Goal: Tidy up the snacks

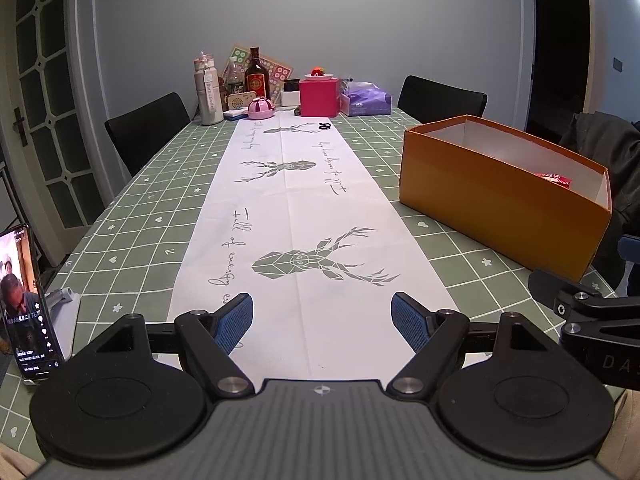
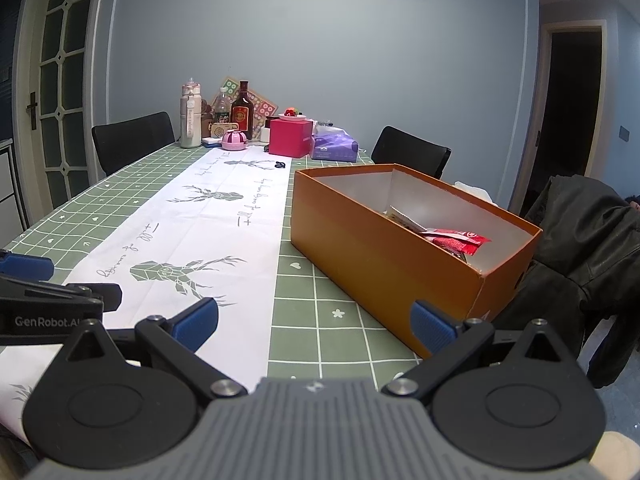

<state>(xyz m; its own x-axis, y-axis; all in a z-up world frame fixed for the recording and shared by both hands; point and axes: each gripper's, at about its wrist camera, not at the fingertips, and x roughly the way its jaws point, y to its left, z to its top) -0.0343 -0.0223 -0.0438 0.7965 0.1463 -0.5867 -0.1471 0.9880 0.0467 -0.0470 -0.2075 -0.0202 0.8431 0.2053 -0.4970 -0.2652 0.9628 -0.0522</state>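
An open orange box (image 2: 384,264) stands on the right side of the table; it also shows in the left wrist view (image 1: 492,196). Red snack packets (image 2: 456,240) and a pale packet (image 2: 404,218) lie inside it; a red packet (image 1: 554,179) peeks over the rim in the left wrist view. My left gripper (image 1: 322,322) is open and empty, low over the white runner near the table's front. My right gripper (image 2: 316,322) is open and empty, just in front of the box's near corner. Each gripper shows at the edge of the other's view.
A white deer-print runner (image 1: 296,208) crosses the green checked tablecloth (image 2: 344,336). Bottles (image 1: 256,76), a pink box (image 1: 320,98), a tissue pack (image 1: 366,100) and small items crowd the far end. A phone (image 1: 26,308) stands at front left. Black chairs (image 1: 146,132) and a jacket (image 2: 588,248) flank the table.
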